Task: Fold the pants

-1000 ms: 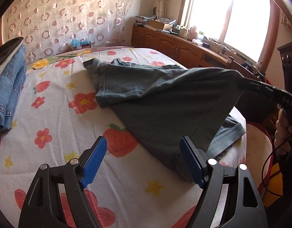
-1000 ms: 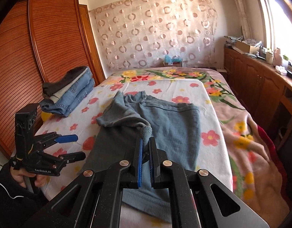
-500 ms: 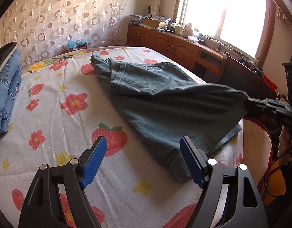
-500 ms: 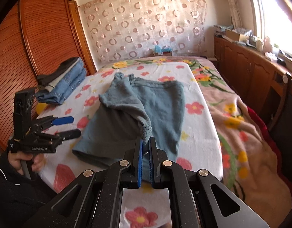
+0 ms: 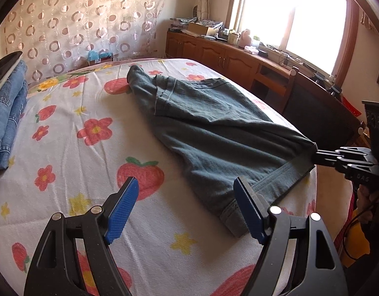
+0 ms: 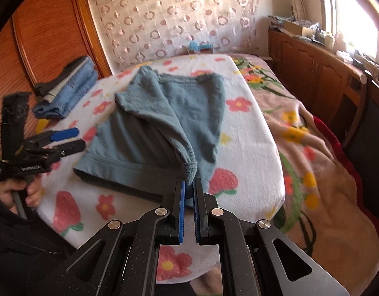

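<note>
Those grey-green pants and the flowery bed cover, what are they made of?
The pants look like soft matte knit cotton, sweatpant-like: fuzzy surface, ribbed stitched band, limp drape from the right tool. The bed cover looks like nubby terry or woven cotton, matte, with printed flowers and strawberries. The exact fibres cannot be told.

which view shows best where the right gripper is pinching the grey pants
The right wrist view: its hand-held gripper sits front and centre, blue pads shut on a bunched corner of the grey pants. The left wrist view shows the same pinch only side-on at its far right edge, small.
</note>
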`<state>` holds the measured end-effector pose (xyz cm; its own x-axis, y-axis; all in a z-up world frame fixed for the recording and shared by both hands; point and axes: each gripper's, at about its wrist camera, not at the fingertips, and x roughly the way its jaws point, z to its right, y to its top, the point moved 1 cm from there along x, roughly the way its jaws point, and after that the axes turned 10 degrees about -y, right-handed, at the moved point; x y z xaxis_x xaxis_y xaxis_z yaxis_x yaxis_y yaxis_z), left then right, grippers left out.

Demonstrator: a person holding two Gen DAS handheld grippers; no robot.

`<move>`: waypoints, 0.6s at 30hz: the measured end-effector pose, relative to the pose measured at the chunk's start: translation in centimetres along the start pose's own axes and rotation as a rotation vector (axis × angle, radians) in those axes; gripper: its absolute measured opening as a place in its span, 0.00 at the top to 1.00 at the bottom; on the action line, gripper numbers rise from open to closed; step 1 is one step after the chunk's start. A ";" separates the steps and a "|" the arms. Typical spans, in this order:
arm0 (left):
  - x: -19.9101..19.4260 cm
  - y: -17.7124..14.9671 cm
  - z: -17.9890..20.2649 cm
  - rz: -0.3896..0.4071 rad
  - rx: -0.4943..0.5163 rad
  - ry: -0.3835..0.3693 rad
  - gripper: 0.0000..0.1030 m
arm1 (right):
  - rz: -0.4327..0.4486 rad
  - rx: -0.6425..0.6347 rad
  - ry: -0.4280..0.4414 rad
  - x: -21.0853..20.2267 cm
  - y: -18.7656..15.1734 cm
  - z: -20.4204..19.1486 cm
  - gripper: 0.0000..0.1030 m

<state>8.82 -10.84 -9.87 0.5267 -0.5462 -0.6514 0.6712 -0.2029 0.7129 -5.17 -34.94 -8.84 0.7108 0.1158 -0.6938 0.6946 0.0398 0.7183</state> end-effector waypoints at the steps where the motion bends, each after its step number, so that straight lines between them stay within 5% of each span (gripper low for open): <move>1: 0.1 -0.1 0.0 -0.003 0.000 0.000 0.23 | -0.007 0.002 0.001 0.2 0.0 0.1 0.94; 8: 0.7 -0.3 0.0 -0.030 -0.008 0.000 0.23 | -0.028 0.024 0.034 0.4 0.6 0.7 0.94; 11: 0.8 -0.4 -0.1 -0.034 -0.014 -0.002 0.23 | -0.013 0.016 0.025 0.0 0.8 1.0 0.80; 18: 0.9 -0.4 -0.2 -0.034 -0.024 -0.003 0.23 | 0.014 0.042 0.023 0.2 1.1 1.4 0.74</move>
<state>9.10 -11.10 -10.83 0.5017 -0.5422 -0.6741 0.7011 -0.2016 0.6840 -4.09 -36.23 -8.29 0.7184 0.1385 -0.6817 0.6886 -0.0032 0.7251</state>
